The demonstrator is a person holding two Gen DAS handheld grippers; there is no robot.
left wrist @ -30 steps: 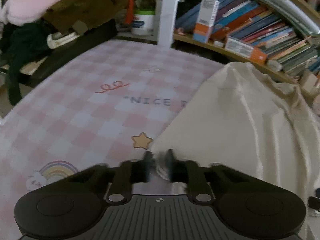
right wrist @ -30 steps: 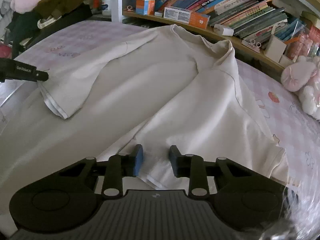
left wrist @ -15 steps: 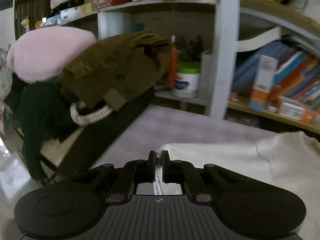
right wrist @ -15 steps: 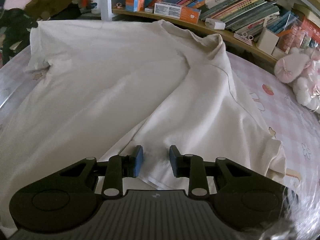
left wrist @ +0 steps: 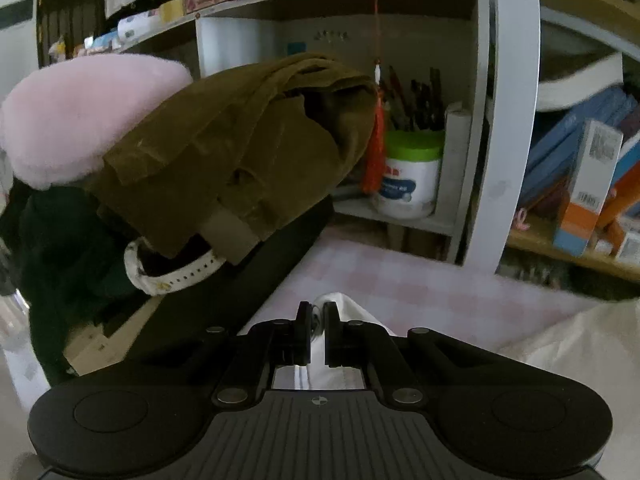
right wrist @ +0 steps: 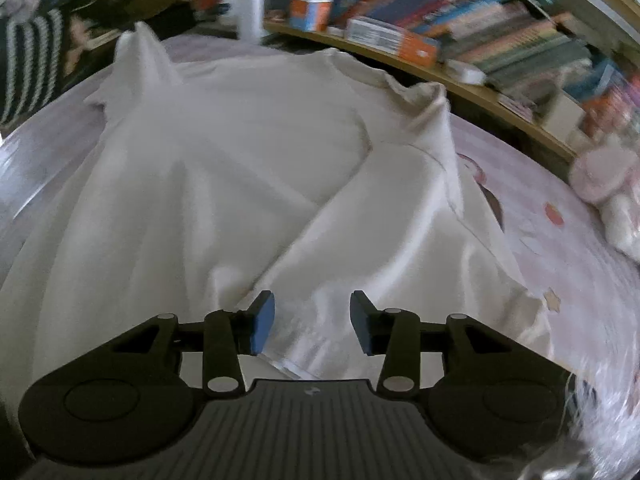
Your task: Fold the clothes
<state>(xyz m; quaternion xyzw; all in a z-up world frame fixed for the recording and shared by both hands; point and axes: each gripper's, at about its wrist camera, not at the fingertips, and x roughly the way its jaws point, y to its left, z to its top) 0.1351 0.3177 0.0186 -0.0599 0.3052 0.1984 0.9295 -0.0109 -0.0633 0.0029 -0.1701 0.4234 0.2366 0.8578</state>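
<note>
White shirt in left claw

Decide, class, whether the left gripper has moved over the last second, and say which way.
Yes. The left gripper, shut on the cream shirt, has travelled toward the white shelf post: the post and the green-lidded tub now loom much nearer.

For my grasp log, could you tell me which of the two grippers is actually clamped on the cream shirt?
The left gripper: its jaws are nearly closed on a pinch of the cream shirt. The right gripper is wide open above the fabric, gripping nothing.
</note>
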